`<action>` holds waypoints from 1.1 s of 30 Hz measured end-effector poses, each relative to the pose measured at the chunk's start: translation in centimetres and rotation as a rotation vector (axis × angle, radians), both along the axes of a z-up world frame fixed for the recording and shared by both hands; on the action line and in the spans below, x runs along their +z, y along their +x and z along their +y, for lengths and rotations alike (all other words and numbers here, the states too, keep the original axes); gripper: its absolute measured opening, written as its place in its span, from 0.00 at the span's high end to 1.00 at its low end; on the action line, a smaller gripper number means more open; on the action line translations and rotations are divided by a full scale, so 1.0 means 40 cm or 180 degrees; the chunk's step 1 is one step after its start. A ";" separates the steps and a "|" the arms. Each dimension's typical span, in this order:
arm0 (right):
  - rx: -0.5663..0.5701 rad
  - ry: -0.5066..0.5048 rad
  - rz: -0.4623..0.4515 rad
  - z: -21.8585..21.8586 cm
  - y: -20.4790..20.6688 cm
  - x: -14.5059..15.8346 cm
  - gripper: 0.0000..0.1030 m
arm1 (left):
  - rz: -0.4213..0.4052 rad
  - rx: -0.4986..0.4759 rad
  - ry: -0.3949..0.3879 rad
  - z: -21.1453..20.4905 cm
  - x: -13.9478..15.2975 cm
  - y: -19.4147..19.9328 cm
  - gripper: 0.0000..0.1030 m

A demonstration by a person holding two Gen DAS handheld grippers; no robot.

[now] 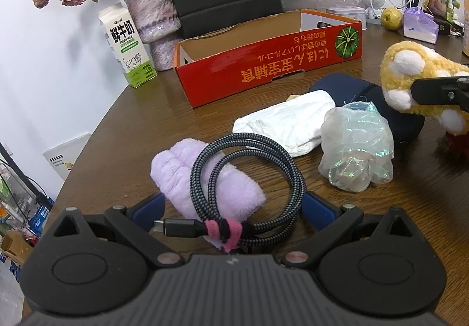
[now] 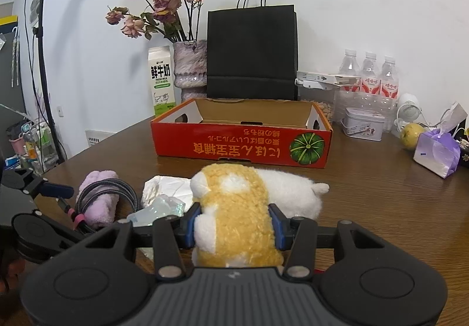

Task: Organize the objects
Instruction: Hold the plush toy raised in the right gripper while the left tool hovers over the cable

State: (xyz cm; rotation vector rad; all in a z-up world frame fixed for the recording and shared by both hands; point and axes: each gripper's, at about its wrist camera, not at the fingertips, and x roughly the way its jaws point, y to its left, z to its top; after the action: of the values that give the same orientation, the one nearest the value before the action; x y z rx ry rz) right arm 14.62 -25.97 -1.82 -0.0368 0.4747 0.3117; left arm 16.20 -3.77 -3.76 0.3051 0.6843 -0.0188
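My right gripper (image 2: pixel 234 226) is shut on a yellow and white plush toy (image 2: pixel 234 208), its blue pads pressing into both flanks. The left wrist view shows the plush toy (image 1: pixel 410 76) held above the table at the right edge. My left gripper (image 1: pixel 234 208) stands open, with its blue pads wide on either side of a coiled black braided cable (image 1: pixel 249 179) bound by a pink tie. The cable lies over a rolled purple towel (image 1: pixel 181 176). Behind them stands an open red cardboard box (image 1: pixel 263 71), seen empty as the box (image 2: pixel 240 147) in the right wrist view.
A white folded cloth (image 1: pixel 284 123), a crumpled iridescent bag (image 1: pixel 354 147) and a navy pouch (image 1: pixel 366 91) lie mid-table. Behind the box stand a milk carton (image 1: pixel 129 47), a vase (image 1: pixel 152 15), a black paper bag (image 2: pixel 252 53), water bottles (image 2: pixel 369 76), a tin (image 2: pixel 363 123) and a pear (image 2: pixel 410 135).
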 end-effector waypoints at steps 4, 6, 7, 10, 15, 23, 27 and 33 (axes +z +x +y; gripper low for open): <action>0.0008 -0.0010 0.0003 0.008 0.000 0.001 0.55 | 0.0000 0.0013 -0.0013 0.008 0.000 -0.004 0.01; 0.0010 -0.0020 0.0004 0.012 -0.002 0.000 0.55 | -0.0001 0.0015 -0.0018 0.011 -0.001 -0.005 0.01; 0.0011 -0.0022 0.0005 0.014 0.000 0.001 0.55 | -0.0001 0.0016 -0.0022 0.013 -0.001 -0.006 0.01; 0.0014 -0.0032 0.0008 0.018 0.000 0.002 0.55 | -0.0002 0.0020 -0.0028 0.017 -0.001 -0.007 0.01; 0.0013 -0.0041 0.0007 0.022 -0.003 0.004 0.55 | -0.0013 -0.0011 0.0000 0.015 0.000 -0.008 0.01; 0.0000 -0.0034 0.0009 0.019 -0.002 0.008 0.55 | -0.0061 -0.0091 0.0040 0.003 -0.006 0.000 0.03; -0.0020 -0.0034 0.0010 0.012 -0.002 0.010 0.55 | -0.0106 -0.0152 0.0017 0.006 -0.002 -0.011 0.18; -0.0006 -0.0011 0.0007 0.010 -0.002 0.010 0.55 | -0.0131 -0.0214 -0.0037 0.013 0.024 -0.021 0.40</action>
State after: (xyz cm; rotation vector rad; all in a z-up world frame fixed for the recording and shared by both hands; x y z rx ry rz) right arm 14.53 -25.56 -1.41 -0.0393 0.4775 0.3093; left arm 15.36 -3.24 -2.80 0.3165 0.6327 -0.0803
